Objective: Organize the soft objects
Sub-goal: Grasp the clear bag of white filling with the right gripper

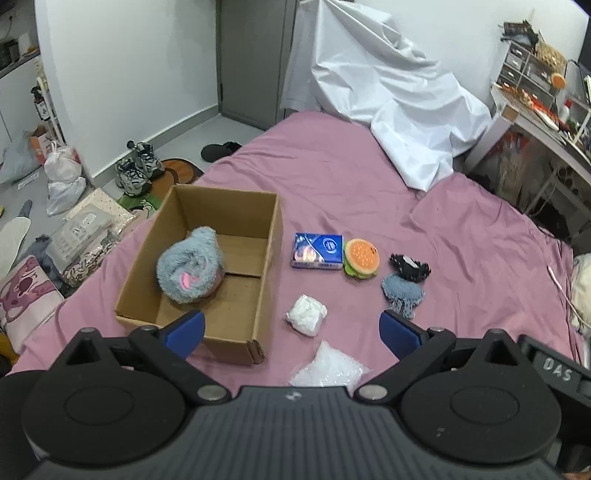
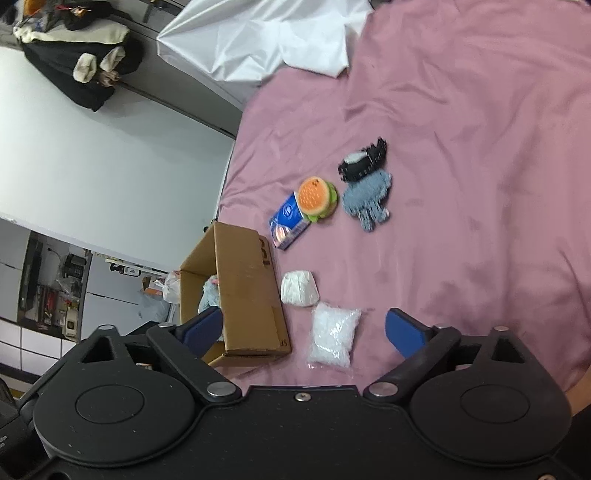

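Observation:
An open cardboard box [image 1: 255, 221] [image 2: 243, 291] sits on the pink bed sheet and holds a fluffy blue-grey plush [image 1: 190, 267] [image 2: 208, 295]. To its right lie a blue tissue pack [image 1: 317, 251] [image 2: 290, 221], a burger plush [image 1: 362, 258] [image 2: 317, 199], a black-and-white soft item [image 1: 410, 266] [image 2: 364, 162], a blue knitted piece [image 1: 402, 293] [image 2: 367, 201], a white wad [image 1: 306, 314] [image 2: 299, 288] and a clear bag of white filling [image 1: 327, 365] [image 2: 334, 338]. My left gripper [image 1: 291, 328] is open and empty above the box's near corner. My right gripper [image 2: 304, 328] is open and empty above the clear bag.
A crumpled white sheet [image 1: 391, 92] [image 2: 266, 33] lies at the bed's far end. Shoes [image 1: 138, 168], bags and packets clutter the floor left of the bed. A cluttered desk [image 1: 546, 122] stands at the right.

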{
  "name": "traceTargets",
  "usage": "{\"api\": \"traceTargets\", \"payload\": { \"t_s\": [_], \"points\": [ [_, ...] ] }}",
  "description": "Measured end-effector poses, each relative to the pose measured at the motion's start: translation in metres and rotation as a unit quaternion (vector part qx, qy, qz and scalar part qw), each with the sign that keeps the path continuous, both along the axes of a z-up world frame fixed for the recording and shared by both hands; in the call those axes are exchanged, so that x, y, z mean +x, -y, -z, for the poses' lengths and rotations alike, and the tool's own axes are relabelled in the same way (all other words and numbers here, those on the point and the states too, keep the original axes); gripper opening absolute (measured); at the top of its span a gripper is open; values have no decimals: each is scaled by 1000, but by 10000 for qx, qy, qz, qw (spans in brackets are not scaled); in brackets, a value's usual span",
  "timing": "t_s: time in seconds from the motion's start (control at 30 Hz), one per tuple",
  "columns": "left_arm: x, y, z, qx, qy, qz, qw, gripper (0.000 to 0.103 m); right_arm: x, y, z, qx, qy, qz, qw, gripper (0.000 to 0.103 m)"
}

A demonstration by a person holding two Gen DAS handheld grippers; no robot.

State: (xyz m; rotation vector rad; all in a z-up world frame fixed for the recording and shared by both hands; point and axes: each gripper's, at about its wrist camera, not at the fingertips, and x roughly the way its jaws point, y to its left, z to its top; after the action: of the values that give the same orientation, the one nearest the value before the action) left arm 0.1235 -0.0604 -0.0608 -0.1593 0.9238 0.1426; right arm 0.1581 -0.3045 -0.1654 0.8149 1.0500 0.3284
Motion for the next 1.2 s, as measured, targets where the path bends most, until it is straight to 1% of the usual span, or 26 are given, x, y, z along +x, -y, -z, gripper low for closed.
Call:
{"api": "traceTargets", "payload": {
  "t_s": [0.07,0.13,0.23,0.3,0.33,0.4,0.43,0.5,0.6,0.73,0.9,1.0,1.07,1.2],
  "points": [
    [3,4,5,28,-47,44,10000,100,1,-1,8,58,-193,35,9998,87],
    [8,8,10,94,-109,120,9998,100,1,-2,15,90,-320,63,9994,86],
    [12,11,17,116,-218,183,9995,98,1,-8,20,127,-379,42,9992,83],
    [18,13,22,152,-302,246,9991,93,1,-14,25,143,-488,-2,9987,77],
    [20,12,24,167,-338,258,9990,92,2,-16,29,180,-550,-13,9983,74],
    [25,11,27,182,-400,249,9987,87,3,-21,36,259,-660,-18,9975,67],
    [28,10,29,185,-426,256,9986,86,3,-23,39,289,-709,-10,9971,65],
    [32,11,32,197,-487,290,9982,78,4,-27,45,307,-802,21,9963,60],
    [38,10,37,162,-570,357,9976,71,7,-33,52,351,-900,47,9953,55],
    [47,9,45,128,-667,453,9967,67,11,-41,56,195,-898,85,9957,53],
    [58,13,58,53,-827,645,9945,59,13,-49,67,43,-989,191,9949,53],
    [64,14,63,-3,-881,707,9936,55,14,-57,74,5,-1077,228,9939,49],
    [69,14,66,-39,-914,745,9930,54,16,-62,76,7,-1064,239,9940,48],
    [77,9,72,-103,-960,803,9921,53,19,-68,78,-140,-1051,231,9941,48]
  ]
}}
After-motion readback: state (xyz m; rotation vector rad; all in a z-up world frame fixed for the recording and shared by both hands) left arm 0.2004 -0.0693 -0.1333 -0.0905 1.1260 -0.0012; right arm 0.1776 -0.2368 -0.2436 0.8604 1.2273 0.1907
